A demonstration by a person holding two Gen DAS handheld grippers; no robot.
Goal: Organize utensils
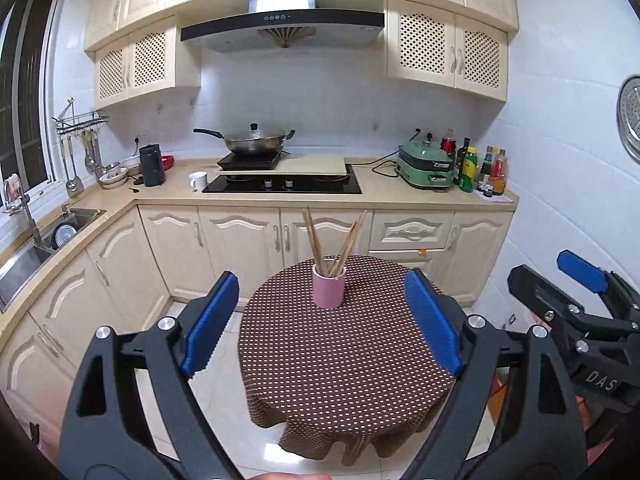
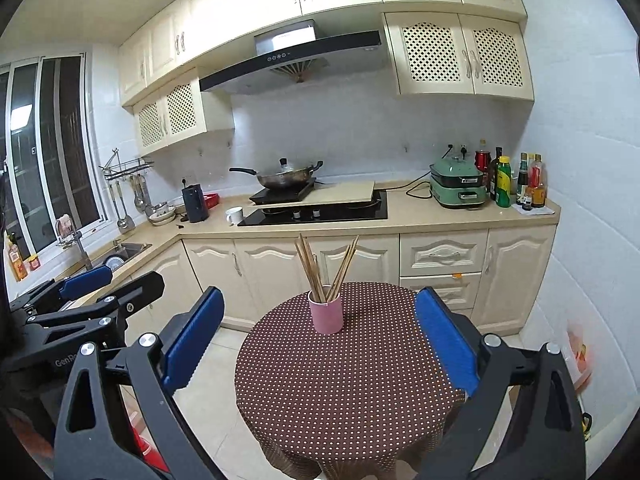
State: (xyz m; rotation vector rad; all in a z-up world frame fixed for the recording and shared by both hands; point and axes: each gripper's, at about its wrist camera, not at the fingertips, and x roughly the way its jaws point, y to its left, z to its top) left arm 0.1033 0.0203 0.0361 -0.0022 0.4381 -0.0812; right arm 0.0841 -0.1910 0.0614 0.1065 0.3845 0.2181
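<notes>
Since the chopsticks (image 1: pixel 334 242) stand gathered in the pink cup (image 1: pixel 329 287) ahead, I hold left claw (image 1: pixel 324 322) and right claw (image 2: pixel 320 338) released, empty.

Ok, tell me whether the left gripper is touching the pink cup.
Apart. In the left wrist view the left gripper stands open and empty, with dotted tablecloth showing between its pads and the pink cup.

One pink cup (image 1: pixel 329 289) holds about six chopsticks (image 1: pixel 316 240); one round table (image 1: pixel 344 360); one wok (image 1: pixel 254 141) at twelve o'clock.
</notes>
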